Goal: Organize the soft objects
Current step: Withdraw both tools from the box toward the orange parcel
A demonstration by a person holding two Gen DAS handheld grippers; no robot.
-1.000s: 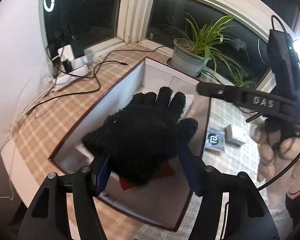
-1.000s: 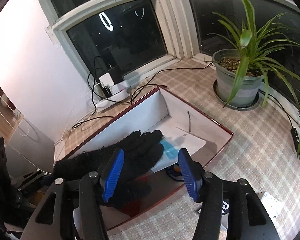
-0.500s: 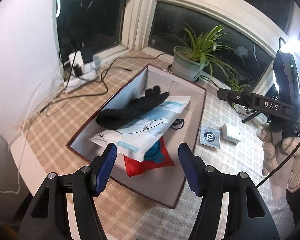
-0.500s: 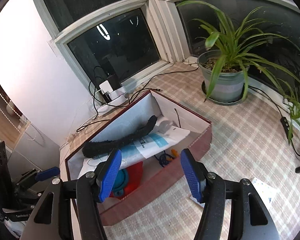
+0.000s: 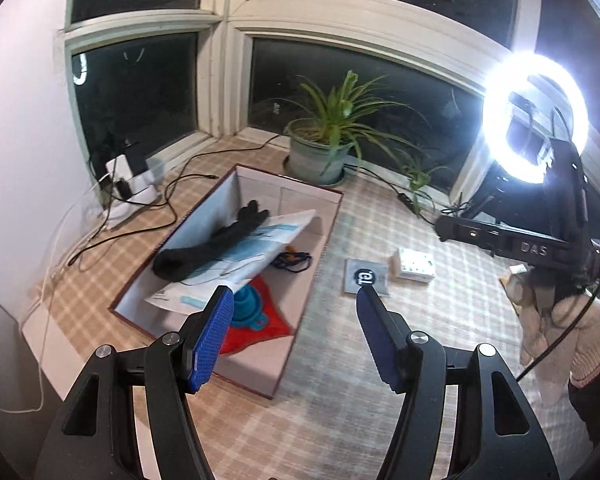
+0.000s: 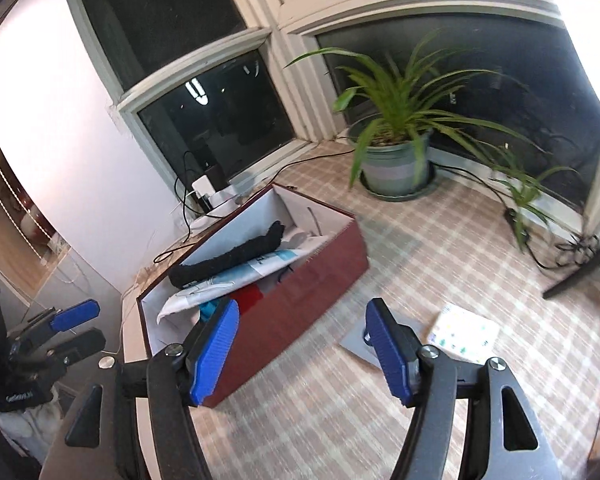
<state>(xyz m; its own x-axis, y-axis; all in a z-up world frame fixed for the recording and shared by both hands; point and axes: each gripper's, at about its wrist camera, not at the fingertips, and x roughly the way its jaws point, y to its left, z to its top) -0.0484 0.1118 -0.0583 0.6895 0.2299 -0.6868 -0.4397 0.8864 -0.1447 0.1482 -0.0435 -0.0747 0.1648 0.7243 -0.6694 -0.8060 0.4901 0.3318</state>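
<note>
On the checked tablecloth (image 5: 364, 364) sits an open box (image 5: 327, 224), dark red outside and pale inside. Contents of the box:

- A black glove (image 5: 216, 242) lies lengthwise along the far-left wall, resting on a white plastic pouch (image 5: 260, 258) with blue print. Its fingers point toward the far end of the box.
- A teal funnel (image 5: 249, 312) sits on a red cloth (image 5: 268, 330) at the near end, partly under the pouch.
- A dark cord (image 5: 294, 260) lies on the box floor just beside the pouch.

Left gripper (image 5: 294, 336): jaws stand wide apart, nothing between the blue pads. It hangs above the near end of the box and the cloth to its right, clear of both.

Right gripper (image 6: 300, 356): jaws are opening, nothing between the pads. It hangs above the near right wall of the box (image 6: 316, 280), clear of it. From this view the glove (image 6: 228, 260) shows as a dark strip on top of the pouch (image 6: 236, 280). In the left wrist view, a hand in a pale knit glove (image 5: 556, 320) holds the right gripper's handle at the right edge.

Outside the box, to its right on the tablecloth:

- A grey packet (image 5: 365, 277) with a round black mark.
- A small white box (image 5: 415, 266) just beside the packet.

A potted plant (image 5: 324, 148) stands by the window behind the box. A lit ring light (image 5: 534, 118) stands at the far right. A white charger (image 5: 130, 188) with black cables lies at the far left, near the wall.
</note>
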